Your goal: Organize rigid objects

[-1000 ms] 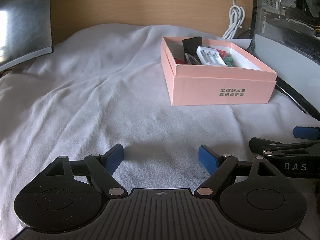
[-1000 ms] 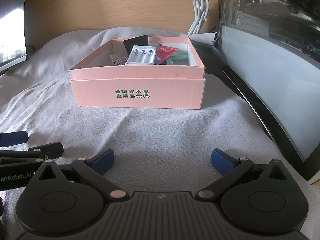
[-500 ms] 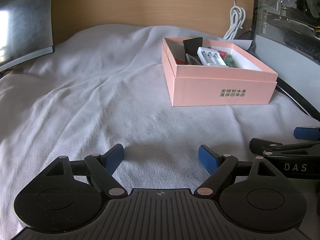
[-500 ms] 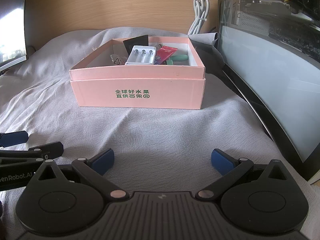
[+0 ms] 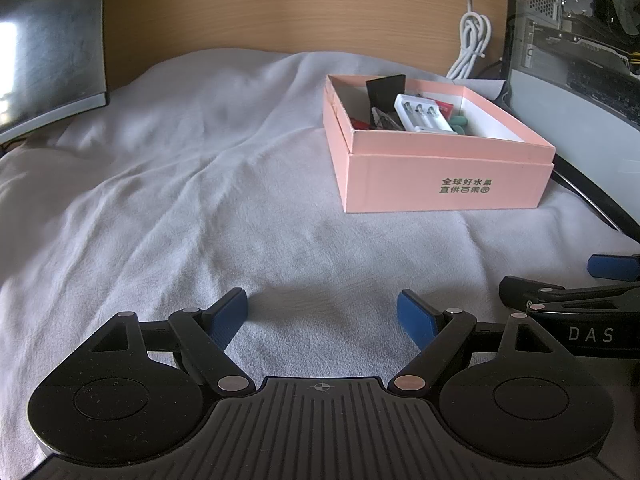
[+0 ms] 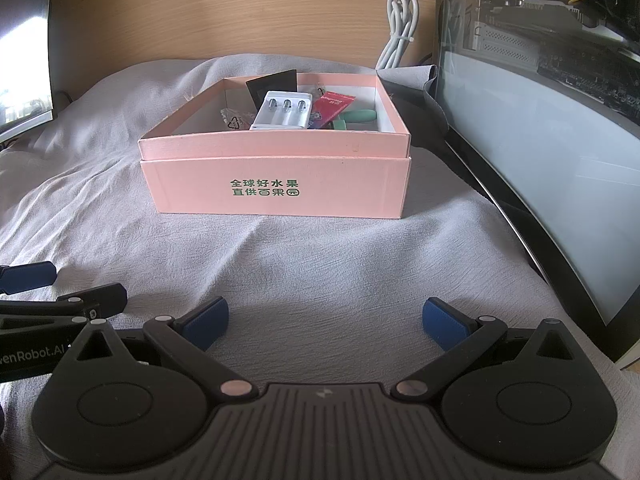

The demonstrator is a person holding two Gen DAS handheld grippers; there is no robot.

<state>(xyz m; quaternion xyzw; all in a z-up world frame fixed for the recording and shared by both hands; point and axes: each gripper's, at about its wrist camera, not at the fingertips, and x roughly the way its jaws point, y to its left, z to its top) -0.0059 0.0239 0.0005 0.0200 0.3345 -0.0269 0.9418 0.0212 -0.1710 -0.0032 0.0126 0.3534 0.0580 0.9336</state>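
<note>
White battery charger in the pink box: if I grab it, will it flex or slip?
The white charger looks like stiff moulded plastic, so probably no flex. Its smooth shell may slip. It lies tilted on clutter in the pink box, so it may shift.

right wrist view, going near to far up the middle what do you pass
right gripper, open over the grey cloth → pink box front wall with green print → white battery charger inside the box → wooden back panel
</note>
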